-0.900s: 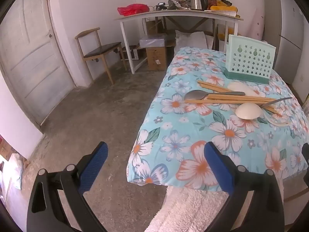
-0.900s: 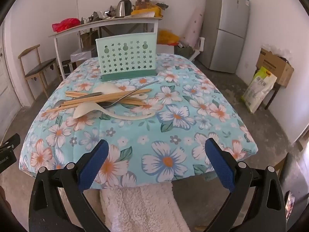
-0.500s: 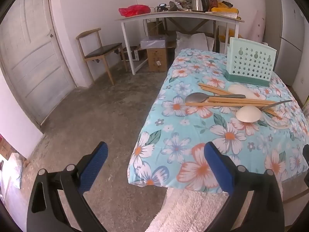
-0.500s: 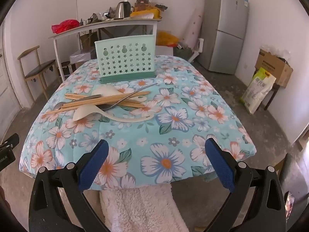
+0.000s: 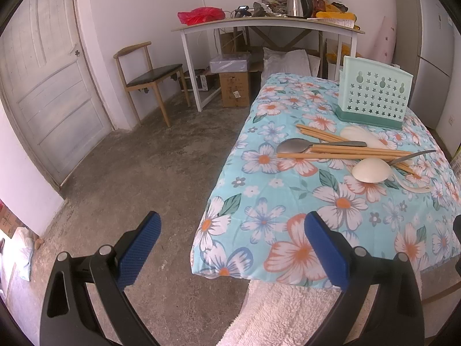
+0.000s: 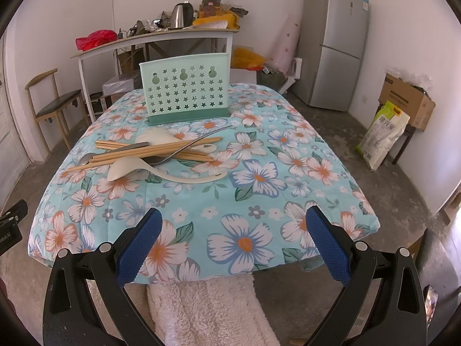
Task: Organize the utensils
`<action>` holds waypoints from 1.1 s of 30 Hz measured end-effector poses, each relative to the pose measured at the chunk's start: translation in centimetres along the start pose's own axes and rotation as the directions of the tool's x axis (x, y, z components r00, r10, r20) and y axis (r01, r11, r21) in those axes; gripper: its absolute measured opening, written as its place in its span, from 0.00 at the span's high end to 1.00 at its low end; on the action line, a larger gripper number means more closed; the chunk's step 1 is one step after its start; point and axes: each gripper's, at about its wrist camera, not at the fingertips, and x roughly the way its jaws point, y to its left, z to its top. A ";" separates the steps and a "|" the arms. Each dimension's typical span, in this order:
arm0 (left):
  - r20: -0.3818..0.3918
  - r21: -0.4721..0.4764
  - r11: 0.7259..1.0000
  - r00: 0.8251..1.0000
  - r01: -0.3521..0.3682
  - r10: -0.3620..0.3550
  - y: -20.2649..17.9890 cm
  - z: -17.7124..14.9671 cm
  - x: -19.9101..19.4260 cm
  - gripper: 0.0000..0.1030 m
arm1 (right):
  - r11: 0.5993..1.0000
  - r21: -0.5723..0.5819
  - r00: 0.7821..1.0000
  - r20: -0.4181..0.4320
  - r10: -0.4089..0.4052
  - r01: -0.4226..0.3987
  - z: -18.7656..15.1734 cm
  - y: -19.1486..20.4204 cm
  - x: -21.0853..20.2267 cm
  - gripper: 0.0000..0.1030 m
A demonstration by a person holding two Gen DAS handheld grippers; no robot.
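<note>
Hovering short of the near edge of the desk [image 6: 288, 259], both claws gaping wide and gripping nothing: left claw [image 5: 230, 245] out over the floor and the desk's corner, right claw [image 6: 233, 242] squared up to the flowered cloth. Nothing sorted yet, judging by the lay of things. Standing upright at the far end, the mint-green utensil holder [image 6: 185, 86], no handle showing above its rim. Lying in one crossed heap just in front of it, every utensil: wooden chopsticks [image 6: 149, 151] fanned across the middle, a metal spoon [image 6: 86, 158] at the heap's left end with its handle under the sticks, a second metal spoon [image 6: 184, 148] slanting up to the right, a cream ladle [image 6: 129, 167] nearest the claws with its bowl turned over, and another cream spoon [image 6: 155, 137] behind, close to the holder's base. Well apart from both claws, the whole pile. Left to do, by this reading: everything, namely reaching in, picking each piece out of the tangle and standing it in the holder.
</note>
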 end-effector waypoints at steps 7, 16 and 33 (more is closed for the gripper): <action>0.000 0.000 1.000 1.000 0.001 -0.001 0.1 0.2 -0.1 0.05 | 1.000 0.001 1.000 0.000 -0.001 0.001 -0.1 0.1 0.0 0.08; -0.001 -0.001 1.000 1.000 0.001 -0.001 0.1 0.2 -0.1 0.05 | 1.000 0.000 1.000 0.000 -0.003 0.003 -0.1 0.0 0.2 0.08; 0.000 -0.003 1.000 1.000 0.004 -0.004 0.1 0.1 -0.1 0.05 | 1.000 -0.005 1.000 -0.001 -0.006 0.006 -0.2 0.2 0.0 0.08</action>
